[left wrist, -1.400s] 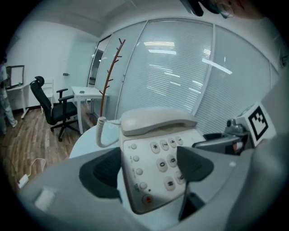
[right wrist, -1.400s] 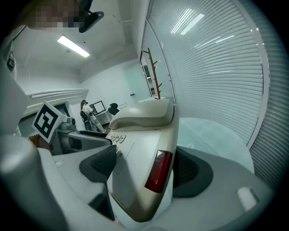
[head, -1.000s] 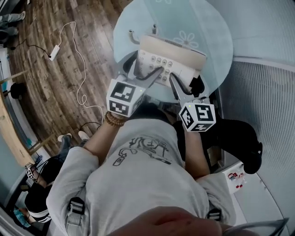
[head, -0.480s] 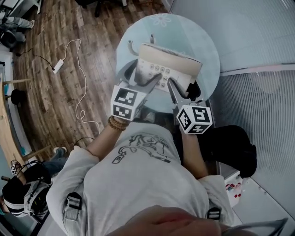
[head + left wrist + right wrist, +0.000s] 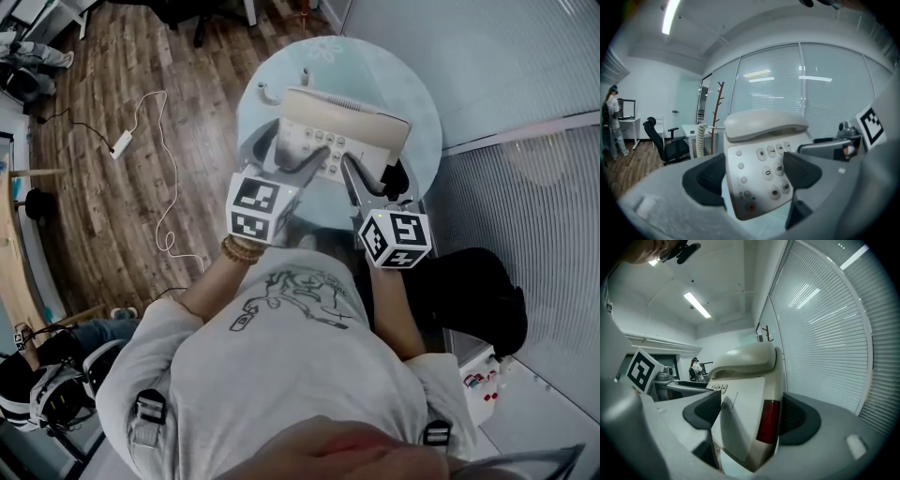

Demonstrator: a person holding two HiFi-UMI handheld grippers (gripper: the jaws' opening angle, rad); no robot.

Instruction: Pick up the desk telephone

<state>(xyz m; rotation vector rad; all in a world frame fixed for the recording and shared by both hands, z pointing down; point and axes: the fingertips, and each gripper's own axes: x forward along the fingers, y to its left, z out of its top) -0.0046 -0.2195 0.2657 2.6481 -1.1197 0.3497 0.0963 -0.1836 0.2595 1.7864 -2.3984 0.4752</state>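
The beige desk telephone [image 5: 349, 141], handset [image 5: 347, 110] on its cradle, hangs above the round glass table [image 5: 417, 89], held from both sides. My left gripper [image 5: 289, 156] is shut on the phone's left keypad side, and my right gripper [image 5: 373, 178] is shut on its right side. In the left gripper view the keypad [image 5: 764, 157] fills the gap between the dark pads [image 5: 711, 180] of the left gripper [image 5: 757, 176]. In the right gripper view the phone's side with a red panel [image 5: 768, 420] sits between the pads of the right gripper [image 5: 750, 416]. A coiled cord [image 5: 700, 136] trails off the phone's left.
Below lies a wooden floor with a white cable and power strip [image 5: 122, 142]. A black chair [image 5: 478, 300] stands at the right by a blind-covered glass wall [image 5: 534, 169]. A coat rack [image 5: 717, 112], an office chair [image 5: 665, 140] and a distant person [image 5: 611, 122] stand behind.
Both grippers have risen together with the telephone between them; the table now looks smaller and farther beneath the phone.
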